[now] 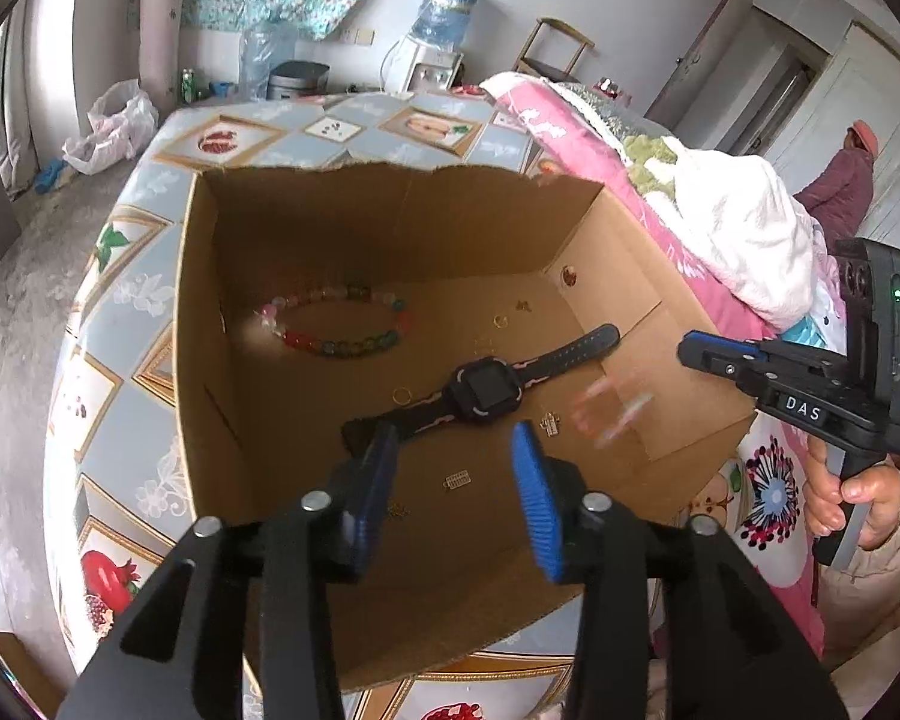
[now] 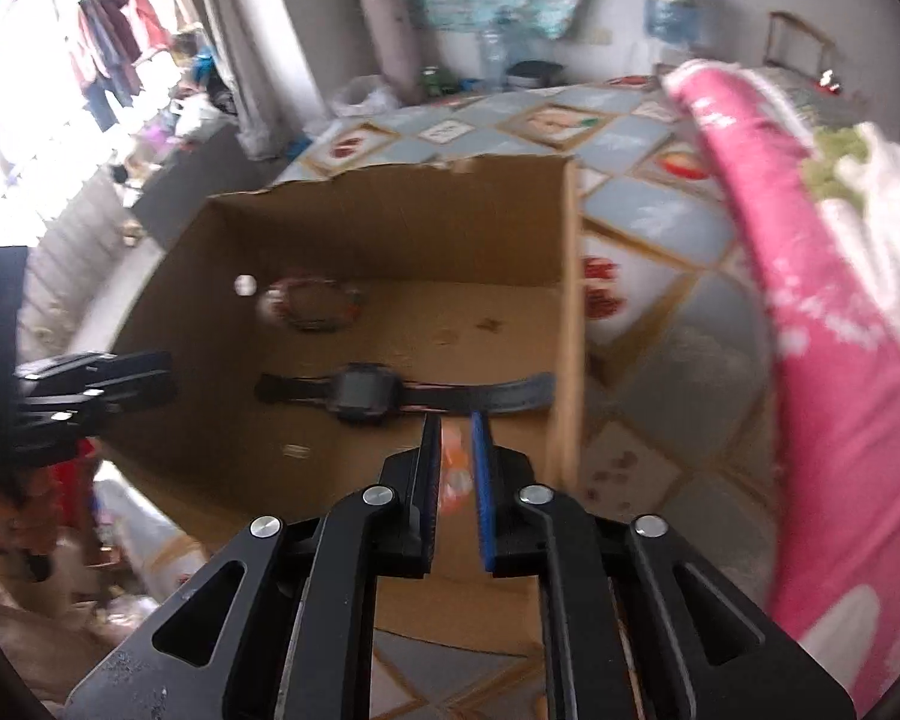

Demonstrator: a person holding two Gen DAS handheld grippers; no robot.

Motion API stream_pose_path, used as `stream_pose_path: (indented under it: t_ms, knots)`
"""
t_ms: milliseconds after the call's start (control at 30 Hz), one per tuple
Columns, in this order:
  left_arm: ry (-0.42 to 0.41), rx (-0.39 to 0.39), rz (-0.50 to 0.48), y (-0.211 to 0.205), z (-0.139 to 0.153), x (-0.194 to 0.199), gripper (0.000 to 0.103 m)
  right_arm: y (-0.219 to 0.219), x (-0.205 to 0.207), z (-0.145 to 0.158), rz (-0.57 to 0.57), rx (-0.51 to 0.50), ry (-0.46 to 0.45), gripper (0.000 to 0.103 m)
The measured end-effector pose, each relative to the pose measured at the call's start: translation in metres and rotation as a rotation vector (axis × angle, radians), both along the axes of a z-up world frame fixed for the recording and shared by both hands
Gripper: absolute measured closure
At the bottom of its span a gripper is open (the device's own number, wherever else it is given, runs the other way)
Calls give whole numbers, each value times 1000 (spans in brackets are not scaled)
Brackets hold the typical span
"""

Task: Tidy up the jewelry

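Cardboard box (image 1: 306, 420) fills mid-frame, with the bead bracelet (image 1: 336, 324) upper left and the watch (image 1: 486, 390) at centre. Left gripper (image 1: 456, 480) has its jaws apart and empty. Right gripper (image 2: 457, 468) pinches something orange, blurry. I'd get low over bare cardboard before letting go.

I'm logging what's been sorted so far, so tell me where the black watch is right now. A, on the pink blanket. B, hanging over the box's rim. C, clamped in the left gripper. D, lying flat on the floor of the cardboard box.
D: the black watch lies flat, strap stretched out, on the cardboard box floor near the bead bracelet.
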State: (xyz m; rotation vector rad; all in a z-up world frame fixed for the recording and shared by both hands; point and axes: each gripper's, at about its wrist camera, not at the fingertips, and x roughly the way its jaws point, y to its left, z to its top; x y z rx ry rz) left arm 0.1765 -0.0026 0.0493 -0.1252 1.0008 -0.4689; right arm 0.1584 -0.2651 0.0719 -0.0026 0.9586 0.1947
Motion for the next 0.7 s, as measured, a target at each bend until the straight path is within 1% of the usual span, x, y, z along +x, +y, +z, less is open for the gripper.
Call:
stream_pose_path:
  t_ms: [67, 167, 200, 267, 333, 367, 400, 433, 467, 500, 567, 633, 700]
  knots:
    - [-19, 11, 11, 0, 3, -3, 57, -4, -6, 5, -16, 3, -22, 91]
    - [-58, 12, 26, 3, 11, -10, 54, -8, -18, 12, -36, 19, -52, 91]
    - [-70, 12, 31, 4, 13, -12, 52, -9, -23, 14, -40, 31, -62, 90]
    - [-109, 15, 43, 5, 20, -20, 48, -7, -30, 15, -47, 55, -84, 84]
    - [-156, 17, 55, 6, 28, -29, 42, -1, -39, 18, -56, 64, -112, 74]
    - [-175, 19, 62, 7, 31, -32, 36, 3, -42, 20, -61, 66, -125, 71]
    - [-204, 20, 78, 8, 35, -37, 29, 7, -46, 22, -64, 73, -143, 65]
    - [-224, 18, 91, 9, 38, -41, 25, 12, -53, 25, -65, 86, -173, 57]
    - [-258, 8, 113, 12, 43, -47, 16, 16, -58, 27, -68, 95, -195, 53]
    - [-284, 0, 135, 15, 46, -52, 10, 19, -63, 29, -73, 100, -217, 46]
    - [-325, -2, 177, 20, 53, -62, 5, 26, -77, 32, -81, 104, -267, 39]
    - [-355, 23, 213, 22, 58, -72, 5, 29, -87, 31, -90, 119, -288, 28]
    - [-378, 75, 253, 23, 61, -83, 5, 31, -94, 29, -93, 130, -288, 26]
